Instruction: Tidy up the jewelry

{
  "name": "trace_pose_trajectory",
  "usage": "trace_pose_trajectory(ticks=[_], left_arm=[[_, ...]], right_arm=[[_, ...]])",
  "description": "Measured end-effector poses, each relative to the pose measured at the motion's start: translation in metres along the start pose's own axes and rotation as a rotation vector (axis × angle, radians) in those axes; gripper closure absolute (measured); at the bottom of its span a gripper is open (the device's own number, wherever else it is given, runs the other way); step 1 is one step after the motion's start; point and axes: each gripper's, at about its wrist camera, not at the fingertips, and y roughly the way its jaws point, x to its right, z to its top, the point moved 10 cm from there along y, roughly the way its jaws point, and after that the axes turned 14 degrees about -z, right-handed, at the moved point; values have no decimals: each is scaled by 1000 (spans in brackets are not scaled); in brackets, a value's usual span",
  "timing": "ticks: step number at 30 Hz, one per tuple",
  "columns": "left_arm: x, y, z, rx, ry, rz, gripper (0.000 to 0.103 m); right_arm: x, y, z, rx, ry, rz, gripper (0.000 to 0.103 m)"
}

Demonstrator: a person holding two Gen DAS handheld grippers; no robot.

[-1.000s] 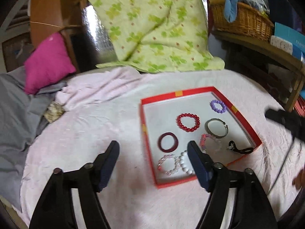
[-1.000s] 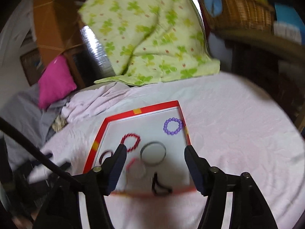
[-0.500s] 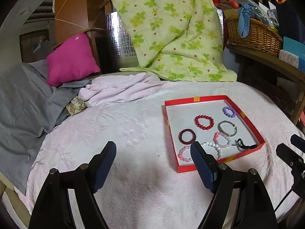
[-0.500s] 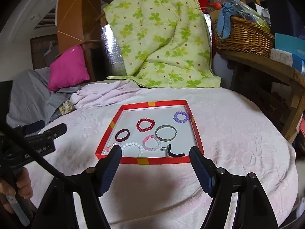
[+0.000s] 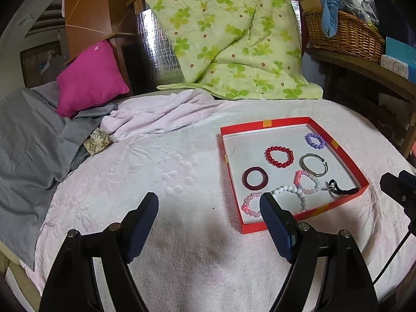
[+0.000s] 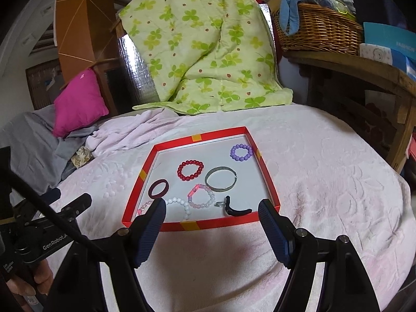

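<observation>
Lettering "GenRobot" marks left tool [image 6: 65,208] (blue box [image 6: 387,41]: "FASHION").

A soft, embossed pink blanket [image 6: 325,182] covered the bed, matt and slightly fuzzy. On it the red tray [image 6: 267,182] looked like smooth cardboard, holding glossy red beads [image 6: 190,170] and a shiny metal bangle [image 6: 221,179]. Far right, the basket [image 6: 319,31] was rough woven wicker.

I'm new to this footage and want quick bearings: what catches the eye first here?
A red tray of bracelets sits mid-bed on a pale pink blanket; the red beads and purple beads stand out. Behind it a green clover quilt hangs, with a magenta pillow at left.
</observation>
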Motion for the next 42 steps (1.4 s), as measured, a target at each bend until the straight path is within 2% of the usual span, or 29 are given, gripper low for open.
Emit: trace_pose_trajectory(ticks=[9,17,42], left_arm=[[2,-3,1,7,7,-4,22],[2,-6,-1,1,-6,-10,22],[18,3,-7,-35,-3,-23,22]], right_arm=[[2,1,3,4,11,-2,26],[-7,-4,1,28,-60,-45,26],[11,3,-3,-10,-49,-88,26]])
